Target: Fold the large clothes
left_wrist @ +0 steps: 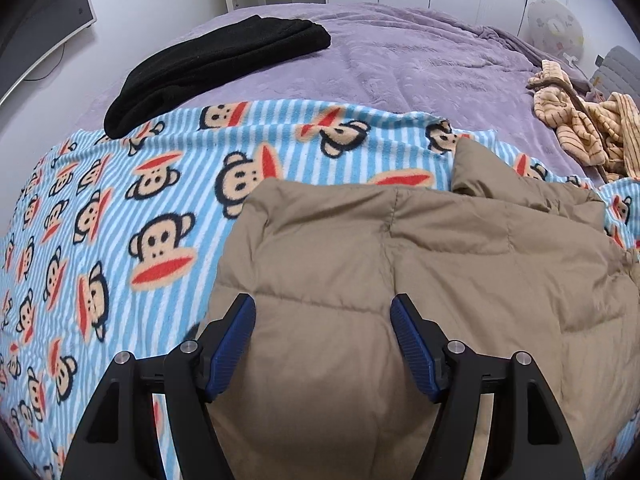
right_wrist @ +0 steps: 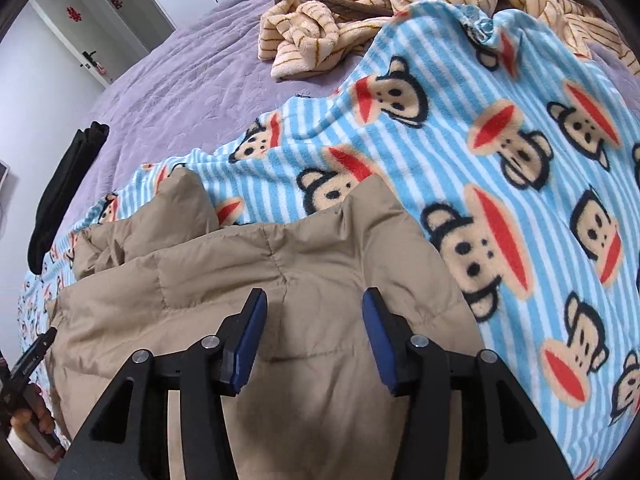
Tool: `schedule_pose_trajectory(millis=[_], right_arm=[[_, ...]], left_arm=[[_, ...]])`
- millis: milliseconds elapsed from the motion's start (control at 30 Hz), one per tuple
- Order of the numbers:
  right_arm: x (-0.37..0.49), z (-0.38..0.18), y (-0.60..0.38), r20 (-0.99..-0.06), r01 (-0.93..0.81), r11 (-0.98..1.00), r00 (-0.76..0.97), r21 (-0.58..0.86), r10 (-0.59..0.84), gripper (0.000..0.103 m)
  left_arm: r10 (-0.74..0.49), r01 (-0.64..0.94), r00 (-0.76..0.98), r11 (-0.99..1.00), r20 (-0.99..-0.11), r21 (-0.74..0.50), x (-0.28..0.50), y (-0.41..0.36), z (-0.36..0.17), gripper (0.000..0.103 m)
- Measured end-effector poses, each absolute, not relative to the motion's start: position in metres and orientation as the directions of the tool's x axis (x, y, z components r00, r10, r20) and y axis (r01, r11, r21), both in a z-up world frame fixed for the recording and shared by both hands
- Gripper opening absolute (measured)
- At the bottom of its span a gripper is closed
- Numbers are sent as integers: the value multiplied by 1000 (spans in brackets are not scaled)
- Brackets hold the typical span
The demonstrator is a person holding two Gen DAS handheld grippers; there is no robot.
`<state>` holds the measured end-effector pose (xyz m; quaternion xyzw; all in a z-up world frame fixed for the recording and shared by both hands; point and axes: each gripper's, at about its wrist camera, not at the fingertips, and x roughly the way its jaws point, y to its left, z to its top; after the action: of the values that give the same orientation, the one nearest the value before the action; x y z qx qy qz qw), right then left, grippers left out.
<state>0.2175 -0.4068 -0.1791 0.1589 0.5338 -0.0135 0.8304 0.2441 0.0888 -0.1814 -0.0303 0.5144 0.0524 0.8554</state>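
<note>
2 hand-held grippers, left (left_wrist: 323, 312) and right (right_wrist: 314, 306), hover jaws apart, empty, over tan puffer jacket (left_wrist: 400, 280).

Left hand-held gripper (left_wrist: 323, 308) spread over tan jacket (left_wrist: 400, 264), monkey blanket (left_wrist: 120, 208)

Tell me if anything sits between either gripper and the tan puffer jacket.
Nothing visible does. The left gripper and right gripper are both open directly over the tan puffer jacket, with only its quilted fabric showing between their fingers. Actual contact cannot be told.
</note>
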Motion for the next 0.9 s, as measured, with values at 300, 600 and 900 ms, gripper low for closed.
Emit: schedule_pose_trajectory(millis=[300,600,900], right_arm=[[148,-166,-399,-886,201,928,414,314,210,57],[77,-165,-407,-887,231,899,373,372,271,65],[41,-186,-421,-862,279,833,331,478,384,80]], left_arm=[[67,-149,410,989,-909,6,187,78,-186,100],[30,-196,344,980,-939,-40,138,72,-184,100],[50,-206,310,979,-949,-16,105,55,-183,100]])
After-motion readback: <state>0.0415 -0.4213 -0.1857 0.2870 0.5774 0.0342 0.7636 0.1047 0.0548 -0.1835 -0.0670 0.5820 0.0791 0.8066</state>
